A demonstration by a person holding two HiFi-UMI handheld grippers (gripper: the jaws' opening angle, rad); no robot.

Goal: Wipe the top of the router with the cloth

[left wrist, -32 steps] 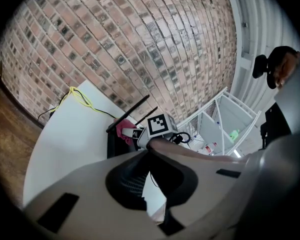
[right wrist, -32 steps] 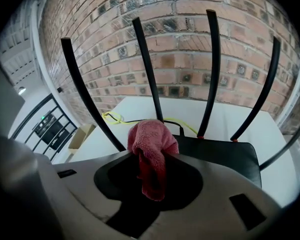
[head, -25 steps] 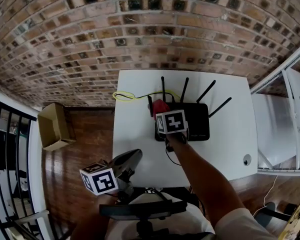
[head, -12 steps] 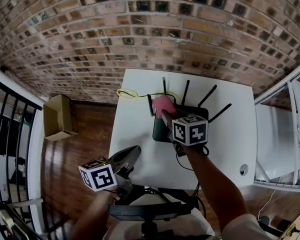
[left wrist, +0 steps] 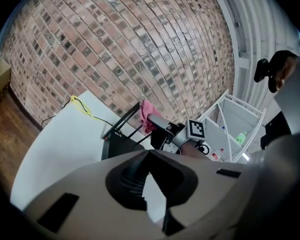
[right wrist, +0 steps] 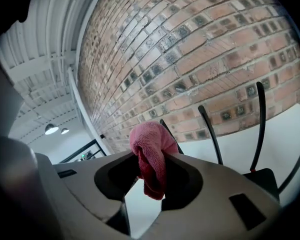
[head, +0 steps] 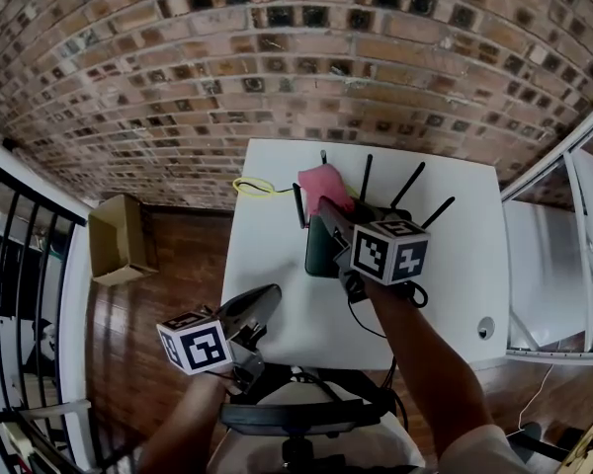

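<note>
**Now cloth lifted clear of the router top**

Head view: against a second ago, the right gripper (head: 328,211) has been raised off the router (head: 320,255). The pink cloth (head: 321,183) is now carried up by the antennas, so a wipe pass is judged ended or paused. The left gripper (head: 265,306) is held low at the near edge of the table (head: 267,255).

Left gripper view: its jaws are seen closed together, with nothing between them and the cloth well ahead.

Right gripper view: the jaws are clenched on the cloth, which is bunched above the tips with a tail hanging below. The router is not touched.
</note>
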